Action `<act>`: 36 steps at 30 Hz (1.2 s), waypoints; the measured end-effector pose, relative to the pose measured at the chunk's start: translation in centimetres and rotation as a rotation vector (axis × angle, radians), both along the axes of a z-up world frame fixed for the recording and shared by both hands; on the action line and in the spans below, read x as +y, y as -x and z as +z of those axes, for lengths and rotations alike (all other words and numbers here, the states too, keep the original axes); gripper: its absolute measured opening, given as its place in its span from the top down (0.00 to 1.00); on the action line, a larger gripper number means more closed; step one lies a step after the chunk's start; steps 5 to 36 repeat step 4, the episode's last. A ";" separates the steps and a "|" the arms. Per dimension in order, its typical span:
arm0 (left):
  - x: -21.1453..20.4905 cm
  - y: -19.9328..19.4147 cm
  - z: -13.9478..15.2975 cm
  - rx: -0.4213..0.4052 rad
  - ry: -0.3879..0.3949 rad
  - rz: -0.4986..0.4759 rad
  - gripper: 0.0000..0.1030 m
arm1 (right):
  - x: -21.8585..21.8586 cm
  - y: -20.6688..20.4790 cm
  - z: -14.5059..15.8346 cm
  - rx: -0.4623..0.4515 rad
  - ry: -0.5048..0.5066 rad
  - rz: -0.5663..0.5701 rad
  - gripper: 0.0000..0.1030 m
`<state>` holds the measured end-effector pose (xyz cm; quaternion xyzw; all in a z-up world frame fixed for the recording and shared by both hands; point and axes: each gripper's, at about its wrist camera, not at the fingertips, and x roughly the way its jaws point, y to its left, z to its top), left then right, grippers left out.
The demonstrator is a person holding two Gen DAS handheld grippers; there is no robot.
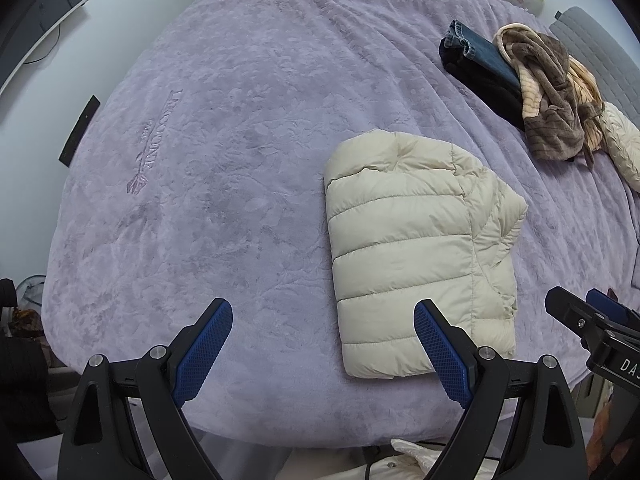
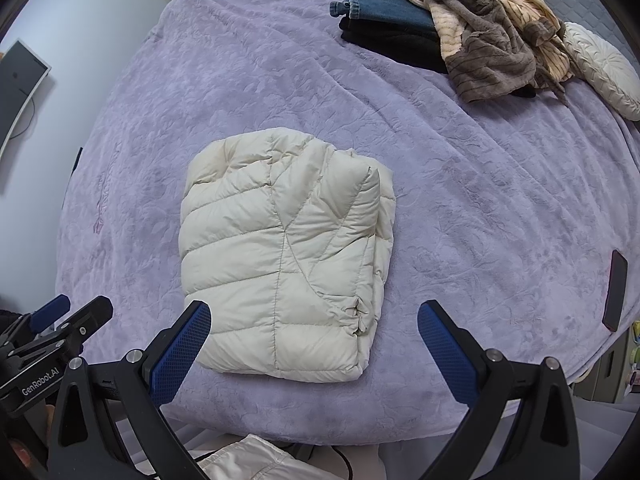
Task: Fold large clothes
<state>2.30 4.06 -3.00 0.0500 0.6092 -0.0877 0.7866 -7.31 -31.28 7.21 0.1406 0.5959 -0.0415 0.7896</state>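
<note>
A cream puffy jacket [image 2: 284, 256] lies folded into a neat block on a big bed with a soft purple blanket [image 2: 460, 208]. In the right wrist view the jacket sits in the middle, a bit toward 7 o'clock, close to the near edge of the bed. In the left wrist view the same jacket [image 1: 420, 248] sits toward 4 o'clock. The right hand-held gripper [image 2: 314, 344] hangs above the near end of the jacket with its two blue fingers [image 2: 180, 354] spread wide, holding nothing. The left hand-held gripper [image 1: 322, 350] is also spread wide and holds nothing; it hangs over the blanket [image 1: 224, 140] just beside the jacket's left side, and one blue finger [image 1: 440, 354] shows in front of the jacket's near corner. Far back on the bed, toward 1 o'clock, folded jeans [image 2: 384, 8] rest on a dark folded thing [image 2: 392, 44]. A brown and tan fuzzy robe [image 2: 484, 36] lies in a heap touching them, and a cream cushion [image 2: 600, 68] lies just beside the heap. A dark phone [image 2: 615, 290] lies on the blanket at 3 o'clock.
</note>
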 end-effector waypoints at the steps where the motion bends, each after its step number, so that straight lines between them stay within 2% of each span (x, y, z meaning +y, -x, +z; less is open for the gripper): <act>1: 0.0 -0.1 0.0 0.002 -0.001 0.001 0.10 | 0.0 0.0 0.0 0.000 -0.001 0.000 0.00; 36: 0.1 -0.2 -0.1 0.004 -0.002 0.002 0.10 | 0.0 0.0 0.0 0.000 0.000 0.001 0.00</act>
